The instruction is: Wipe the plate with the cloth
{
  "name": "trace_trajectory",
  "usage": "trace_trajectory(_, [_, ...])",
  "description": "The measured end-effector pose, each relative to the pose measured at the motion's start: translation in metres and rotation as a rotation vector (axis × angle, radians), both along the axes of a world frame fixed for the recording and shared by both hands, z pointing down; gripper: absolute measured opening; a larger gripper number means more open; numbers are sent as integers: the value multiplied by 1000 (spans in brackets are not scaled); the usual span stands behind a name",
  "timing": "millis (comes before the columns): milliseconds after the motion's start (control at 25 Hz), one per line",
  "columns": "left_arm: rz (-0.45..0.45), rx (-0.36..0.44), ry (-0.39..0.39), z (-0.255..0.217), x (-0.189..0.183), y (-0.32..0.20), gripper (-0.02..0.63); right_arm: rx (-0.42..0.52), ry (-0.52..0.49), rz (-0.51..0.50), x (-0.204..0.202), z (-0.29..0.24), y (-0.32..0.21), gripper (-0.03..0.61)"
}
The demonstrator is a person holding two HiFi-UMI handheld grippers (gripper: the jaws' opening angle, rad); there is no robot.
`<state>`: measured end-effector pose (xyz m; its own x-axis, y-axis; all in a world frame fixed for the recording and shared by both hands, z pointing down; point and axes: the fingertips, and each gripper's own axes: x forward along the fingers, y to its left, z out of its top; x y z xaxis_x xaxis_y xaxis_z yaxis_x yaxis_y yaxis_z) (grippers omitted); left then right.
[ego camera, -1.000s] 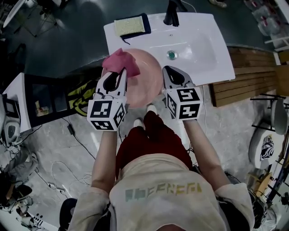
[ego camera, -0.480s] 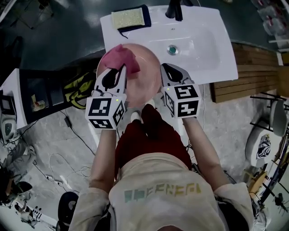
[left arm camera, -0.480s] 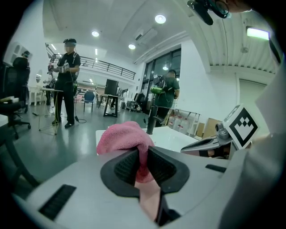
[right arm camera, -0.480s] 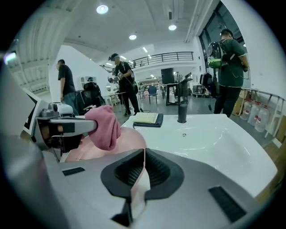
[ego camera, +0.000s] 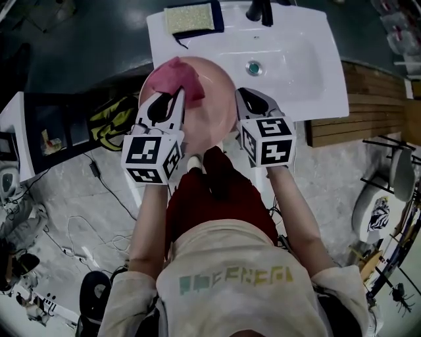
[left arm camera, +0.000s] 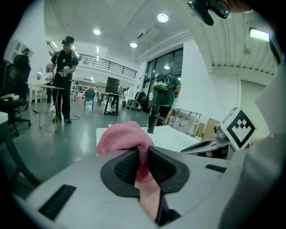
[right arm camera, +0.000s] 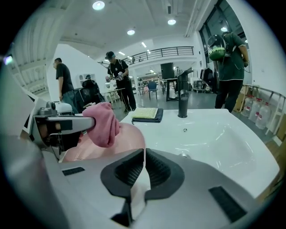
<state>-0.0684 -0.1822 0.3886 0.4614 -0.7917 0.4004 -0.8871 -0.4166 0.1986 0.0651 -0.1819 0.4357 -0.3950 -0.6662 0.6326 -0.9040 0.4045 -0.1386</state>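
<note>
Pink cloth [ego camera: 179, 76], pinched by the left hand-held gripper [ego camera: 173, 100], is lying on the plate [ego camera: 212, 115] whose rim the right hand-held gripper [ego camera: 245, 97] is clamping; wiping looks unfinished.

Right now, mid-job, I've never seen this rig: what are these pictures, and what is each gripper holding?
There is no robot: a person holds a two-jaw gripper in each hand. The head view looks down from the person's head; each gripper view looks along that gripper's own jaws. The left gripper is shut on a pink cloth, which lies over the upper left of a pink plate. The right gripper is shut on the plate's rim, holding it at the front of a white sink. A sponge and tap sit at the back.
</note>
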Motion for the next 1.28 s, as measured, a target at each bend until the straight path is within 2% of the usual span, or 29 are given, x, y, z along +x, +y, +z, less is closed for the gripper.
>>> trace_trajectory(440, [-10, -3, 9, 0, -6, -1, 61, -29, -89, 3, -6, -5, -6, 38])
trace_trajectory(640, [-12, -4, 13, 0, -8, 0, 61, -25, -43, 12, -3, -3, -6, 38])
trace_trajectory(1280, [5, -13, 19, 0, -9, 6, 60, -57, 5, 2, -5, 5, -4, 40])
